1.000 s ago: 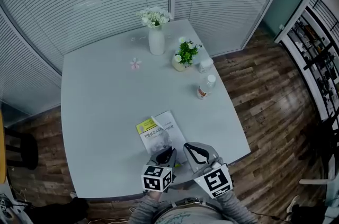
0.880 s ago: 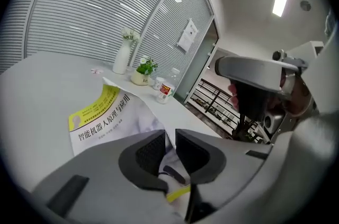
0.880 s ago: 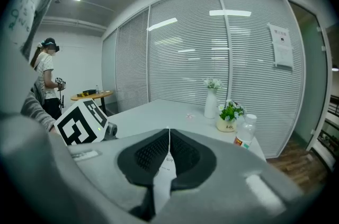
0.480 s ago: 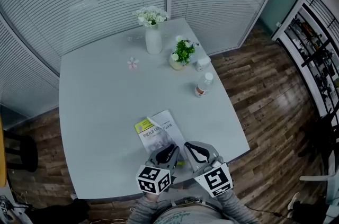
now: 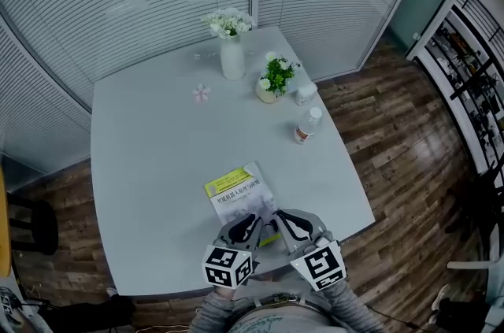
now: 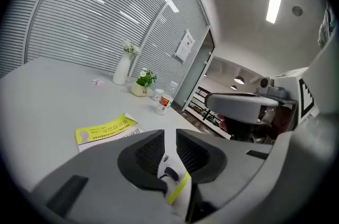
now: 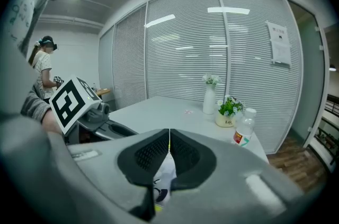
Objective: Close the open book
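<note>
The book (image 5: 236,194) lies flat on the grey table (image 5: 150,158) near its front edge, its white cover with a yellow band (image 6: 106,130) facing up. My left gripper (image 5: 250,223) is at the book's near edge. Its jaws stand apart, and the white, yellow-striped edge (image 6: 172,175) runs between them without the pads pressing on it. Just to the right, my right gripper (image 5: 285,220) is at the book's near right corner. In the right gripper view its jaws (image 7: 169,135) are pinched on a thin yellow-edged leaf of the book.
At the back of the table stand a white vase of flowers (image 5: 232,60), a potted plant (image 5: 273,83), a small jar (image 5: 305,94) and a bottle (image 5: 307,127). A pink flower (image 5: 201,94) lies left of them. A person (image 7: 45,66) stands far left.
The raised leaf of the book has dropped flat, so the yellow band now shows whole. My left gripper's jaws have widened and it has lifted slightly. The right gripper has kept its place.
</note>
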The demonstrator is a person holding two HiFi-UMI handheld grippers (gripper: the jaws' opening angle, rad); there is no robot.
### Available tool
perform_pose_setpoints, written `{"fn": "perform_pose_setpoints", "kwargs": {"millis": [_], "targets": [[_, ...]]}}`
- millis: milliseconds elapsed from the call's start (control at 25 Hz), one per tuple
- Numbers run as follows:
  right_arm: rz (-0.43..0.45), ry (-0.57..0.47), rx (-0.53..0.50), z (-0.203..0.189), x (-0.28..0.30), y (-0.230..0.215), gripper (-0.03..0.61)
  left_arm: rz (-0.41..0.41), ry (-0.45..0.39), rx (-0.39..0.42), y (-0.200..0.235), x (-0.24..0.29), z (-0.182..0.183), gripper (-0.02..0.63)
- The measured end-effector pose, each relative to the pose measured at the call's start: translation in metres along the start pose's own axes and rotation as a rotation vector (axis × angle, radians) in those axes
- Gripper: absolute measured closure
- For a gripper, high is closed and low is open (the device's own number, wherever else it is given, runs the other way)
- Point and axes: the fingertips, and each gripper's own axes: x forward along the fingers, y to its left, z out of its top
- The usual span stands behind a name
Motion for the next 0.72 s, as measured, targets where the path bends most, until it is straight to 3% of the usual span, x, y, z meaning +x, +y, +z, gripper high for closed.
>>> {"fn": "perform_pose_setpoints", "kwargs": {"millis": [200, 480, 720], "targets": [[0.027, 0.012, 0.007, -0.006, 0.009, 0.008, 0.572, 0.019, 0.005, 0.018, 0.008, -0.009, 0.001, 0.553], [0.091, -0.004, 0.000, -0.002, 0.017, 0.029, 0.577, 0.033, -0.045, 0.066, 0.007, -0.028, 0.015, 0.615], [0.138, -0.061, -0.012, 0.020, 0.018, 0.050, 0.577, 0.035, -0.144, 0.106, 0.001, -0.054, 0.042, 0.615]]}}
